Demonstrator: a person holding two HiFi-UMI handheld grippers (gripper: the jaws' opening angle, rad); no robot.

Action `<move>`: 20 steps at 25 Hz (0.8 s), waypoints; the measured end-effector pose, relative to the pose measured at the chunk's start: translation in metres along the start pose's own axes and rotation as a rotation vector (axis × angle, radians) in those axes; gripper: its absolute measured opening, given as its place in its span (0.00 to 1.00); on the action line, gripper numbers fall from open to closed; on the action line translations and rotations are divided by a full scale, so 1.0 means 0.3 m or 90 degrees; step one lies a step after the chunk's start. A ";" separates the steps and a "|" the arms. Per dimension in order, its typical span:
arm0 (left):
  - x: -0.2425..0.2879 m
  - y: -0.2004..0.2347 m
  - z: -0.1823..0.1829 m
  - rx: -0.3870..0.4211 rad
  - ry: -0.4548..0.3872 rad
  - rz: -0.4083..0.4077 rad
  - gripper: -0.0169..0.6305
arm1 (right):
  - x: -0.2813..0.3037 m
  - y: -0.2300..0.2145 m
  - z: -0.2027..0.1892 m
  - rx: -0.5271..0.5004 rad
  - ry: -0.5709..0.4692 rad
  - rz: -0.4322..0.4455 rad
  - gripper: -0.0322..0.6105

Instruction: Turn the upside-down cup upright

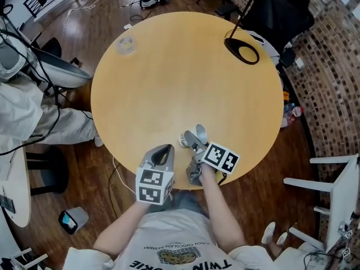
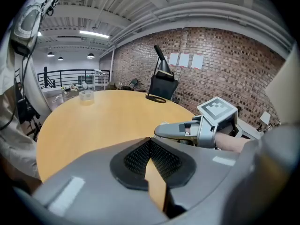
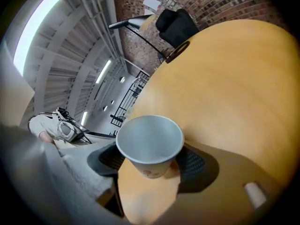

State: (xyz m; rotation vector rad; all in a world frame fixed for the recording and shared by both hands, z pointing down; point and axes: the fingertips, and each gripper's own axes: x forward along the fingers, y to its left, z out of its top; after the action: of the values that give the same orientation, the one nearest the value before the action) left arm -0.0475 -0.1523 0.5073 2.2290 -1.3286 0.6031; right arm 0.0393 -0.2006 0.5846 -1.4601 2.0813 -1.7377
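Your right gripper (image 1: 194,140) is clamped on the paper cup (image 3: 149,144), one black pad (image 3: 107,159) against each side of its lower body. The cup sits between the jaws with its open mouth turned up towards the gripper's camera and the white inside showing. In the head view the cup (image 1: 200,134) is over the near edge of the round wooden table (image 1: 185,77), just ahead of your body. It is tilted rather than standing square, and you cannot tell from any view whether its base touches the tabletop.

Your left gripper (image 1: 165,151) is just beside the right one, to its left, with its jaws closed tip to tip on nothing. Well apart from both, a clear roll (image 1: 125,44) lies at the table's far left, and a black ring-shaped base (image 1: 242,50) sits at the far right
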 end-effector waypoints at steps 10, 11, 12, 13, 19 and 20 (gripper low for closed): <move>-0.021 -0.006 0.000 -0.009 -0.010 -0.011 0.03 | -0.065 -0.098 0.038 -0.042 -0.026 -0.144 0.57; -0.022 -0.003 -0.003 -0.010 -0.010 -0.010 0.03 | -0.068 -0.107 0.036 -0.059 -0.028 -0.155 0.57; -0.023 0.000 -0.006 -0.011 -0.010 -0.010 0.03 | -0.070 -0.115 0.034 -0.073 -0.029 -0.162 0.57; -0.022 0.000 -0.009 -0.013 -0.009 -0.010 0.03 | -0.073 -0.123 0.034 -0.086 -0.032 -0.169 0.57; -0.023 -0.010 -0.011 -0.013 -0.007 -0.011 0.03 | -0.093 -0.144 0.051 -0.157 -0.050 -0.204 0.57; -0.024 -0.010 -0.012 -0.014 -0.007 -0.012 0.03 | -0.093 -0.146 0.052 -0.168 -0.050 -0.210 0.57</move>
State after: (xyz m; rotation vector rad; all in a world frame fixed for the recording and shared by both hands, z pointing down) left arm -0.0484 -0.1440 0.5055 2.2280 -1.3118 0.5687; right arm 0.0899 -0.1894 0.5999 -2.0108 2.1972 -1.5049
